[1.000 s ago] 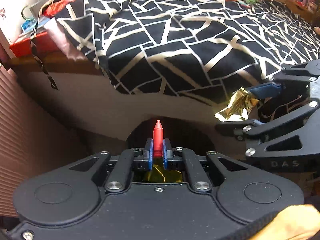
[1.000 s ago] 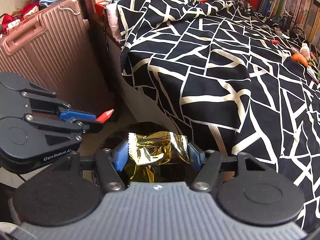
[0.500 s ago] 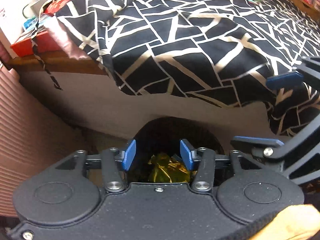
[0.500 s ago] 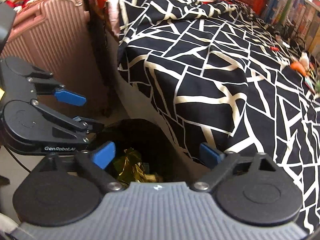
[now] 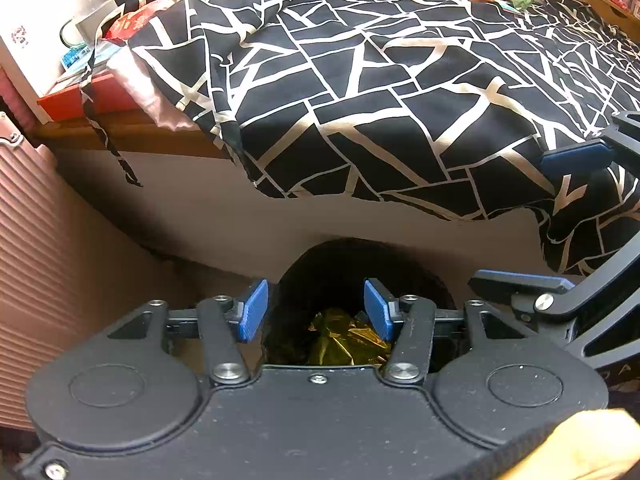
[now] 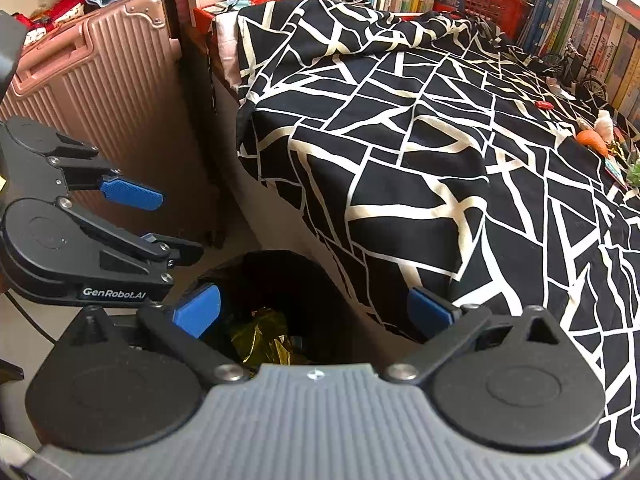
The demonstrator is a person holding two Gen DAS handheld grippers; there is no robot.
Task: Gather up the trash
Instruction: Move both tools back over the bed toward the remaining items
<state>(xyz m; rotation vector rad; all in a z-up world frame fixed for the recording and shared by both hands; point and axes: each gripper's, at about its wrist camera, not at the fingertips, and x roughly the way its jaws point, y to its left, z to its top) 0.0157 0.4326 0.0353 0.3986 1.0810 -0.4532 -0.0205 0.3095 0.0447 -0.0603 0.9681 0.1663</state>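
A second earlier the left gripper (image 5: 316, 311) pinched a red crayon and the right gripper (image 6: 316, 310) held a gold wrapper (image 6: 264, 340). Both let go — the wrapper lay crumpled in the black bin (image 6: 280, 272) beside the bed's (image 6: 420, 160) edge. The right fingers stood wide and empty; the left were opening with nothing between them — the crayon was out of sight.
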